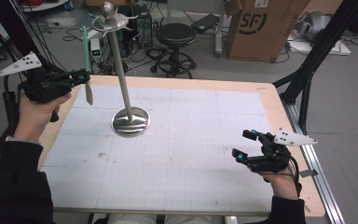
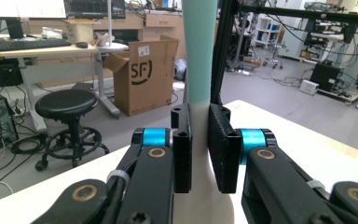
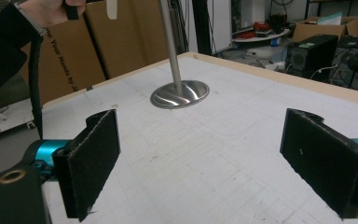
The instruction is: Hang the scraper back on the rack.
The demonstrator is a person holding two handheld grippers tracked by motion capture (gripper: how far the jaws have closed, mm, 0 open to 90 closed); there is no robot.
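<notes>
The table [image 1: 177, 140] takes up the scene, a pale gridded mat with a wooden border. On the left-centre of the mat stands the metal stand [image 1: 130, 120]: a round, shiny base, a tall thin pole, and a crown of hooks up top around a ball finial. Behind the table, on the far floor, sit a black stool [image 1: 175, 35] and a cardboard box [image 1: 261, 25].

Now to the action. The left gripper [image 1: 80, 77] is raised above the table's far-left corner, just left of the pole, and its jaws are clamped on a spatula [image 1: 86, 65]. The utensil hangs upright, mint-green handle pointing up, pale blade pointing down, clear of the mat. In the left gripper view the pads press flat on the spatula [image 2: 199, 70] right where green meets white.

Over on the near right, the right gripper [image 1: 244, 145] rests low by the table edge, its jaws spread wide, nothing between them; the right gripper view looks straight across the mat at the stand's base.

By the look of it, this is the carry: the utensil is lifted and on its way to the rack. The next move calls for raising it higher, bringing the handle's top end level with a hook, and easing it on without knocking that slim pole. Whether the handle has a hanging hole can't be told from here.
</notes>
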